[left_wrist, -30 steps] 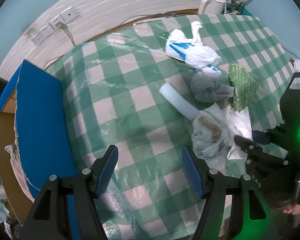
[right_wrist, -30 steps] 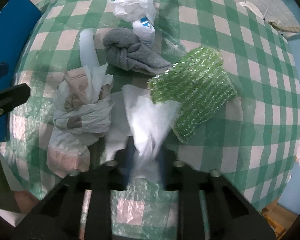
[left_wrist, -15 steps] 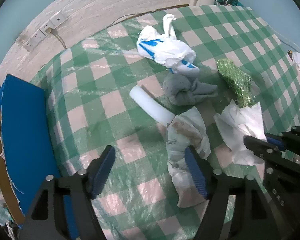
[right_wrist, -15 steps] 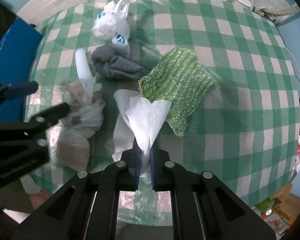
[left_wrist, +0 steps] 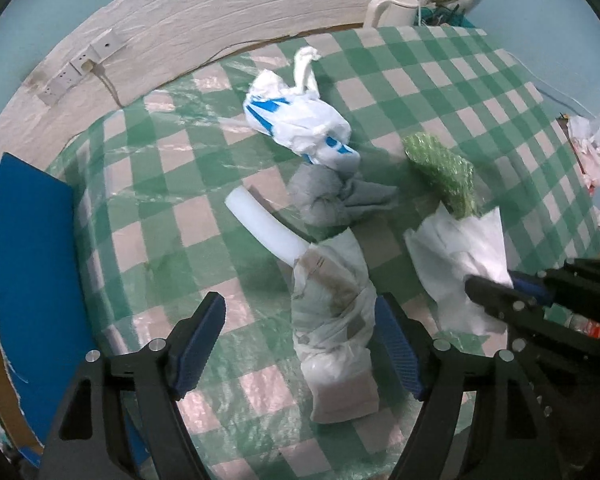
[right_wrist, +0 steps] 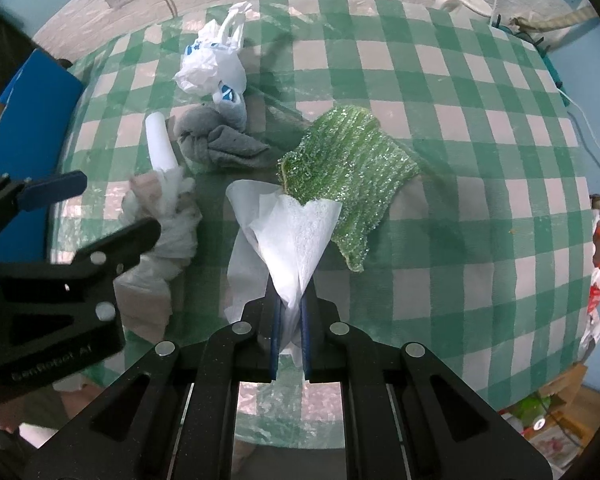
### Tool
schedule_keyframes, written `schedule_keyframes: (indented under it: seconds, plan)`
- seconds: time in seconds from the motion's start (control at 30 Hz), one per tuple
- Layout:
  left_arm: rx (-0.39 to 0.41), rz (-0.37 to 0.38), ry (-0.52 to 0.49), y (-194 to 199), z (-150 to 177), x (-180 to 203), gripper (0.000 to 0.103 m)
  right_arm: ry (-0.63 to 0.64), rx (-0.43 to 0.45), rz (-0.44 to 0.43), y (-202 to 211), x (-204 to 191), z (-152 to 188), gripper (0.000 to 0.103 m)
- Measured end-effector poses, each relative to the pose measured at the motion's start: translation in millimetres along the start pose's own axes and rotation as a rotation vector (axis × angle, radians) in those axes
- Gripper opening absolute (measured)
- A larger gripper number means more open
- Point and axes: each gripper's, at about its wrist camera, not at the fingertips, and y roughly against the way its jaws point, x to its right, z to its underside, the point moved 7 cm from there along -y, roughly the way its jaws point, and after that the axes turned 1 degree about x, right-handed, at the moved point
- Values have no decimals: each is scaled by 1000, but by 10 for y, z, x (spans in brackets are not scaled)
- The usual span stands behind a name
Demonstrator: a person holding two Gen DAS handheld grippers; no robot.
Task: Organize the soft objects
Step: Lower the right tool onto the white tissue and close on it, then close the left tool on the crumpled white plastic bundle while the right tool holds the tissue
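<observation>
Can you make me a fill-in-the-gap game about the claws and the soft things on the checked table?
1. The right claw is shut on the white ____.
2. The left claw is ____, with the crumpled bag between its fingers.
3. The sparkly cloth beside the gray sock is colored ____.
4. The white plastic bag has ____ markings.

Missing words: tissue; open; green; blue
</observation>
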Motion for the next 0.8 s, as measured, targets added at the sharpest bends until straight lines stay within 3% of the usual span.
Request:
schedule_keyframes:
  seconds: [0.43, 0.57, 0.8]
  plan:
    - [-58, -14, -50, -226, 136, 115, 77, 13, 46, -13, 199, -79, -49, 7]
    - [-43, 5, -65, -194, 173, 170, 53, 20, 62, -17, 267, -118, -75, 7]
    - [-17, -1, -120, -153, 234, 232, 44, 22, 79, -17, 327, -127, -92, 7]
